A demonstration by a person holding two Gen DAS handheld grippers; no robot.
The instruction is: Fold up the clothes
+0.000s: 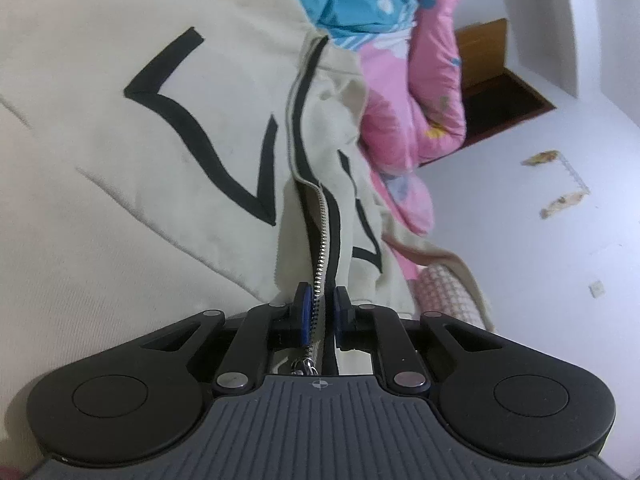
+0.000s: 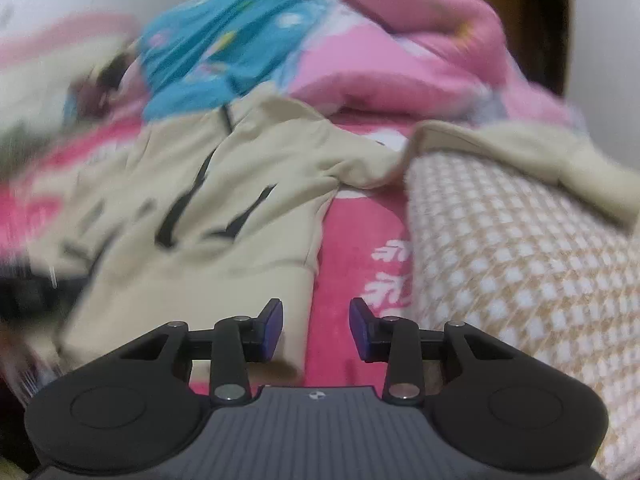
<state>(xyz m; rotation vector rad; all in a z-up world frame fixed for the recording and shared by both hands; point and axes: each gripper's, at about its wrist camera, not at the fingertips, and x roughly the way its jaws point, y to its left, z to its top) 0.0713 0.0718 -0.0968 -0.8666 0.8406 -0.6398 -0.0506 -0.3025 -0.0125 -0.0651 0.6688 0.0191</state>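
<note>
A cream zip-up hoodie [image 1: 120, 168] with black letters lies spread on the bed. My left gripper [image 1: 320, 304] is shut on its zipper edge [image 1: 320, 240] near the hem, with the metal teeth running between the blue pads. In the right wrist view the same hoodie [image 2: 208, 216] lies ahead and to the left, blurred. My right gripper [image 2: 316, 320] is open and empty, just above the hoodie's lower right corner and the pink sheet [image 2: 352, 248].
A pink and blue quilt [image 2: 320, 48] is heaped at the far side of the bed. A checked beige cushion [image 2: 520, 264] lies to the right. A white wall [image 1: 540, 240] and a wooden frame [image 1: 488, 64] are beyond.
</note>
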